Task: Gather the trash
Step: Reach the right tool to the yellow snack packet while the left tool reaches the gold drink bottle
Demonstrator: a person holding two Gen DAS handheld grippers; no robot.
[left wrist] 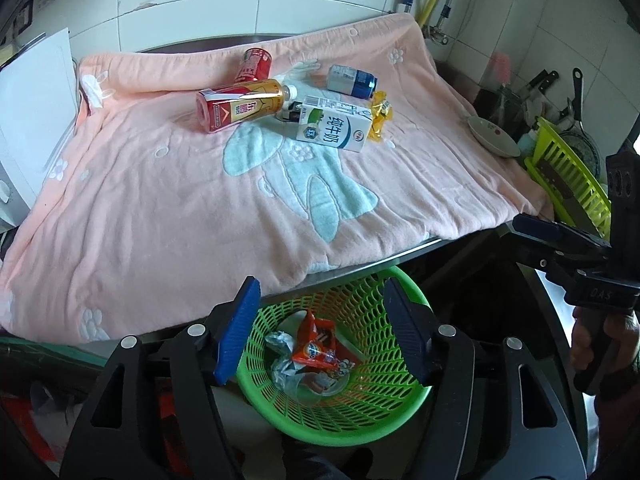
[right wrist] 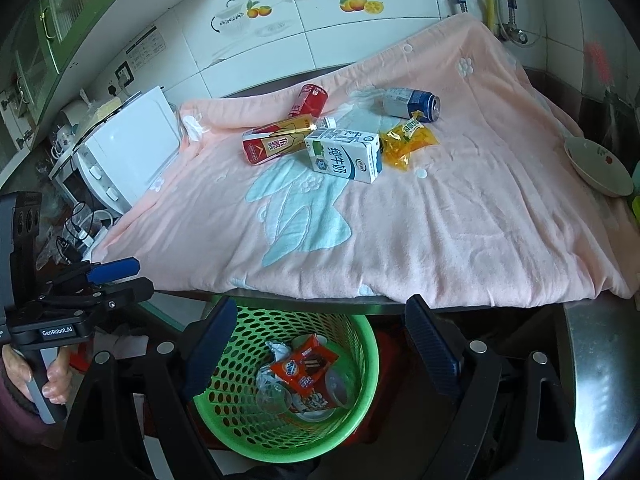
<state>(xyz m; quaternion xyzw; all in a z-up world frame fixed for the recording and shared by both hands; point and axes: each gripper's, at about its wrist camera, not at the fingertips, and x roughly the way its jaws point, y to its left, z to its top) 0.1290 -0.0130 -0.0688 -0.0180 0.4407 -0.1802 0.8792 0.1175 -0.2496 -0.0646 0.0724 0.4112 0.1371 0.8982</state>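
Both pairs of fingers stand spread and empty: the left gripper (left wrist: 320, 328) and the right gripper (right wrist: 320, 348) hang over the green basket (left wrist: 394, 412) below the counter edge. An orange wrapper (left wrist: 316, 346) and crumpled scraps already lie inside. Left on the pink blanket (left wrist: 168, 216), well apart from the basket: milk carton (left wrist: 334, 124), red bottle (left wrist: 240, 106), red can (left wrist: 254, 65), blue can (left wrist: 352, 81), yellow packet (left wrist: 379, 116). Roughly a third done, I judge.

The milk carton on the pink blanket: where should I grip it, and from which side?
Grip the milk carton across its two long narrow sides, coming down from above. It lies flat on its broad face, near end clear; the bottle crowds its far-left corner.
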